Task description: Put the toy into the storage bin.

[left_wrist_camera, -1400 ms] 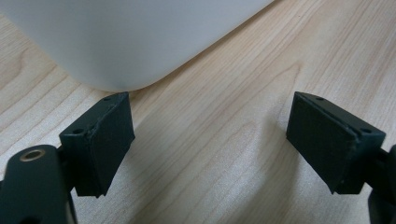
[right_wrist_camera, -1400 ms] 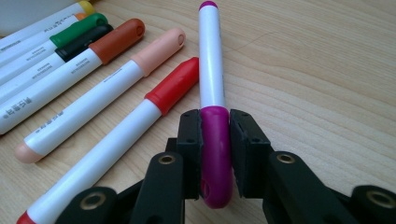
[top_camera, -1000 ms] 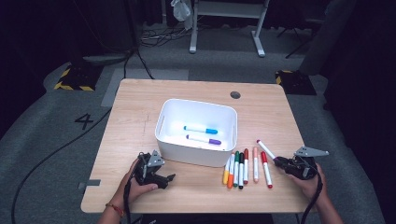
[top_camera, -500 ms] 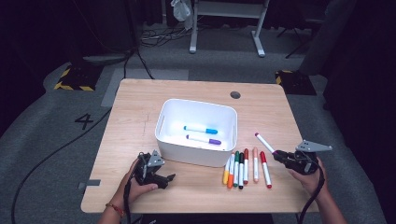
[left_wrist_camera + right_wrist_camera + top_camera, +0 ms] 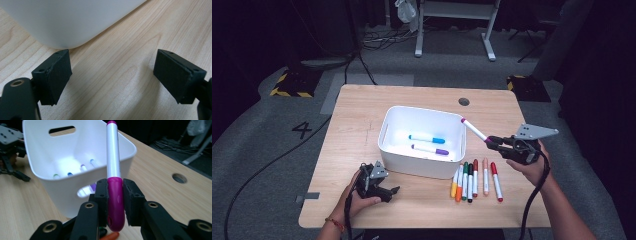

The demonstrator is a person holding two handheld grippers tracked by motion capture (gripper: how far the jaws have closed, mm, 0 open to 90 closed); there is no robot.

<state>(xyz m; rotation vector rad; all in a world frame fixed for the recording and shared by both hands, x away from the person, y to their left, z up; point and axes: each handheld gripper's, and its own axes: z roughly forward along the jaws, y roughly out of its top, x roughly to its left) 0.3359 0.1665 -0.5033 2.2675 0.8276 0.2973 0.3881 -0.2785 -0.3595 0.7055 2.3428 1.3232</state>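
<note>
We see the wooden tabletop (image 5: pixel 362 115) from the high view, with dark floor on every side and a round hole (image 5: pixel 464 101) near its far edge. The white bin (image 5: pixel 392 150) stands a little past the middle of it, and wide bare wood lies to the bin's left and beyond its far wall.

Inside the bin lie a blue marker (image 5: pixel 426 138) and a purple marker (image 5: pixel 430 149). The right gripper view looks in from the bin's corner and adds what the high view misses: a slot handle (image 5: pixel 62 130) in the far wall and the markers seen end-on.

On the near right of the tabletop, just beside the bin's front corner, we count a row of loose markers (image 5: pixel 475 177) lying side by side, pointing away from us.

Our right gripper (image 5: pixel 490 141) hangs above the tabletop at the bin's right side, and its jaws are clamped on the magenta cap end of the magenta marker (image 5: pixel 474 129). In the right gripper view that marker (image 5: pixel 113 162) rises straight out from between the jaws, its white barrel crossing in front of the bin's corner rim; in the high view its far tip reaches over the bin's right rim.

Our left gripper (image 5: pixel 392 192) rests low at the near left, near the tabletop's front edge. The left gripper view shows its jaws standing wide apart over bare wood, with nothing between them and the bin's rounded corner (image 5: pixel 65 25) just ahead.
</note>
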